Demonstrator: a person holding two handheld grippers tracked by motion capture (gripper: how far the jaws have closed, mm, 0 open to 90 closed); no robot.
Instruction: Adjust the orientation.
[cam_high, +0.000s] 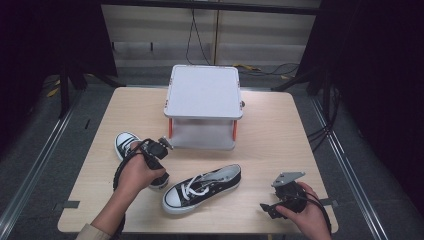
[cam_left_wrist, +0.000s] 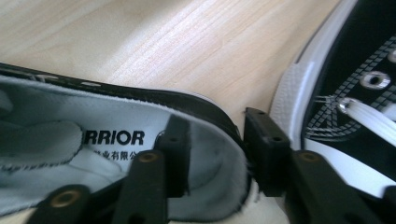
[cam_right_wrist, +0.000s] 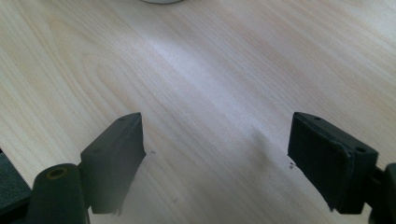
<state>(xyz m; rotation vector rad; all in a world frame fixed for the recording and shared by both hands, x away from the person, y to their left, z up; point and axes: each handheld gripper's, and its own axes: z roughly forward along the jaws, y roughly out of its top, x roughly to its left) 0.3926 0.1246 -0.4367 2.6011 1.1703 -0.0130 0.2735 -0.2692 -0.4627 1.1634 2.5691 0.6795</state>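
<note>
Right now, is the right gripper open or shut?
Open: the right gripper has its jaws spread wide over bare table, nothing between them.

Bare bench (cam_high: 270, 135) is lying open right of the grey shelf stand (cam_high: 203, 107) and along the near right edge. The two sneakers, left sneaker (cam_high: 127, 145) and right sneaker (cam_high: 202, 187), are crowding the near left, nearly touching, leaving only a narrow gap between them.

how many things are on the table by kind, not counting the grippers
black and white sneakers: 2, one lying free mid-table, one with the left gripper straddling its heel wall
grey two-level stand: 1
total: 3
</note>
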